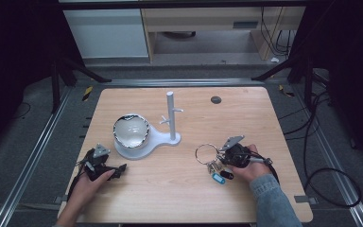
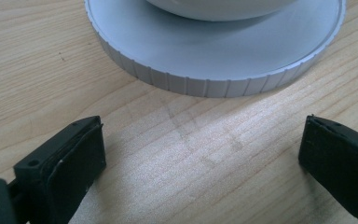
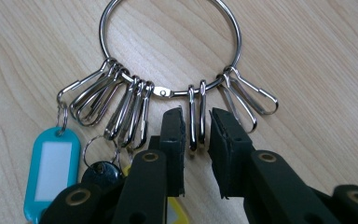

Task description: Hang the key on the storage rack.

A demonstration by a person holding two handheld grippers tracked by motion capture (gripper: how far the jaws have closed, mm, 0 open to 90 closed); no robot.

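My right claw (image 3: 196, 140) nearly pinches two clips of the key ring (image 3: 169, 46), whose loop lies flat ahead, tags trailing back. My left claw (image 2: 200, 154) gapes wide on the bench (image 2: 37, 60).

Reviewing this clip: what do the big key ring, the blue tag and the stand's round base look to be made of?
Key ring: polished metal, probably steel, going by its bright mirror glints. Blue tag: likely plastic, with a smooth coloured frame around a white paper-like insert. Round base: matte pale grey with a ribbed edge; it could be plastic or painted metal, and the look leaves that open.
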